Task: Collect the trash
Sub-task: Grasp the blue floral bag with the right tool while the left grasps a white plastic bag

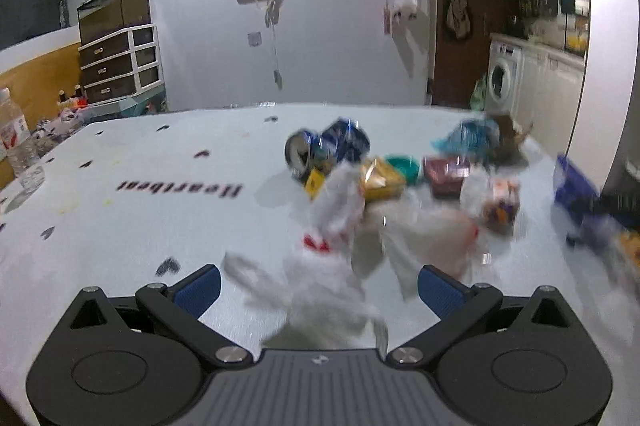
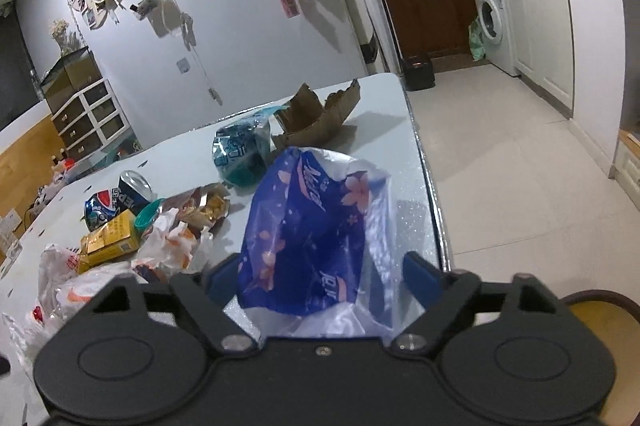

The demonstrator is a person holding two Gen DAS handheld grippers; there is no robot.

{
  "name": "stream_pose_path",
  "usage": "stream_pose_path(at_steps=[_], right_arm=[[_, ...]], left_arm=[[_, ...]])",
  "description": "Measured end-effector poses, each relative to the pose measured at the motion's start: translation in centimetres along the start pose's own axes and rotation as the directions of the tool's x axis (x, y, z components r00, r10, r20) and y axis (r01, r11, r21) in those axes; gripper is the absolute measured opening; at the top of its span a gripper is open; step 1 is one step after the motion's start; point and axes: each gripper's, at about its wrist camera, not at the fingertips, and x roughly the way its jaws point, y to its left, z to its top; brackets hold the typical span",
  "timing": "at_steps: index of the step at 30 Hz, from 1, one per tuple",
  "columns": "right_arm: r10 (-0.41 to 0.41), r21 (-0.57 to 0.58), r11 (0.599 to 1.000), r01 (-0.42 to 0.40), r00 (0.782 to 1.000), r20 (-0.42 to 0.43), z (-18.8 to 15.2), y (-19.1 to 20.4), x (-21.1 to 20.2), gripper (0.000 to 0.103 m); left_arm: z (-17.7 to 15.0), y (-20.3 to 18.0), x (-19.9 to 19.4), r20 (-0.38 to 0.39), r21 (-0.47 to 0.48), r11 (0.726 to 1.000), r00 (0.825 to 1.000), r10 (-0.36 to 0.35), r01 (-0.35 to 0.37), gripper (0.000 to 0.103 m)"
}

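The right gripper (image 2: 316, 280) straddled a blue floral plastic bag (image 2: 308, 238) near the desk (image 2: 416, 226) edge, fingers wide, not yet gripping. The left gripper (image 1: 318, 288) hung open over a white bag (image 1: 320, 290). Slippery film could slide free and fall floorward.

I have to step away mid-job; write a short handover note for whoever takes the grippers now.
Left gripper: open, over a white plastic bag on the table; not gripping it.
Right gripper: open around a blue flowered plastic bag near the table's right edge; pads not pressing yet.
On the table: crushed cans, yellow box, teal cap, crumpled wrappers, teal packet, torn cardboard.
Done: nothing visibly collected.
Left: all of it.
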Motion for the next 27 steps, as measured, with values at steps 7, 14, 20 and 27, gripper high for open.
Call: stream_pose_path(at_steps=[7, 14, 20, 27], right_arm=[[0.067, -0.017, 0.998, -0.067, 0.997, -0.034, -0.4, -0.2, -1.1, 0.039], [0.080, -0.076, 0.994, -0.083, 0.996, -0.044, -1.0, 0.2, -2.4, 0.027], [0.075, -0.099, 0.992, -0.079, 0.996, -0.045, -1.4, 0.4, -3.0, 0.026], [0.080, -0.114, 0.990, -0.085, 0.996, -0.048, -1.7, 0.5, -3.5, 0.025]], left_arm=[[1.8, 0.2, 2.9, -0.014, 0.004, 0.999, 0.999, -0.045, 0.045, 0.093], [0.8, 0.4, 6.0, -0.096, 0.022, 0.998, 0.994, -0.053, 0.055, 0.080], [0.0, 1.0, 7.0, -0.130, 0.012, 0.999, 0.991, -0.042, 0.044, 0.075], [-1.0, 2.1, 7.5, -0.165, -0.020, 1.000, 0.986, 0.002, -0.005, 0.058]])
